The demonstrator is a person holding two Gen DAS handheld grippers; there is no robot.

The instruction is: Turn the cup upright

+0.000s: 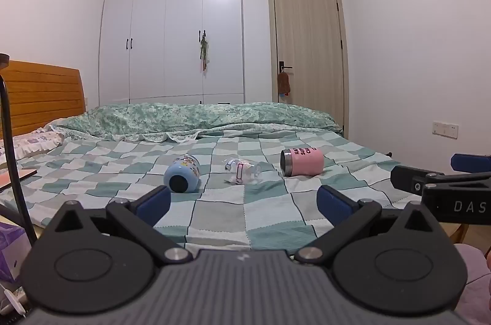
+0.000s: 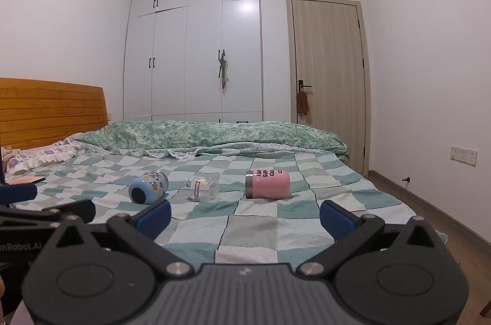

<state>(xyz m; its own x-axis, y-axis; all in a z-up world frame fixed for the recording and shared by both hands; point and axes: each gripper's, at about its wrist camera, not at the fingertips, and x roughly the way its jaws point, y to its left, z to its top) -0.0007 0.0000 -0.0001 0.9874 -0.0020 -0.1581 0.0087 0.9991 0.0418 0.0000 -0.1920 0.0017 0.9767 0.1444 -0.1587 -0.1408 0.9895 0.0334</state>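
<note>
Three cups lie on their sides on the checkered bedspread (image 1: 221, 211) (image 2: 251, 236). A blue cartoon cup (image 1: 181, 174) (image 2: 148, 186) lies at the left with its dark base toward me. A clear cup (image 1: 242, 170) (image 2: 203, 188) lies in the middle. A pink steel-rimmed cup (image 1: 302, 162) (image 2: 267, 184) lies at the right, mouth to the left. My left gripper (image 1: 244, 202) is open and empty, short of the cups. My right gripper (image 2: 245, 216) is open and empty, also short of them. The right gripper shows in the left wrist view (image 1: 429, 180).
A rolled green quilt (image 1: 196, 116) (image 2: 208, 134) lies across the far side of the bed. A wooden headboard (image 1: 43, 94) and pillow (image 2: 36, 156) are at the left. A wardrobe (image 2: 196, 48) and door (image 2: 328, 73) stand behind. A black cable (image 1: 12, 153) hangs at the left.
</note>
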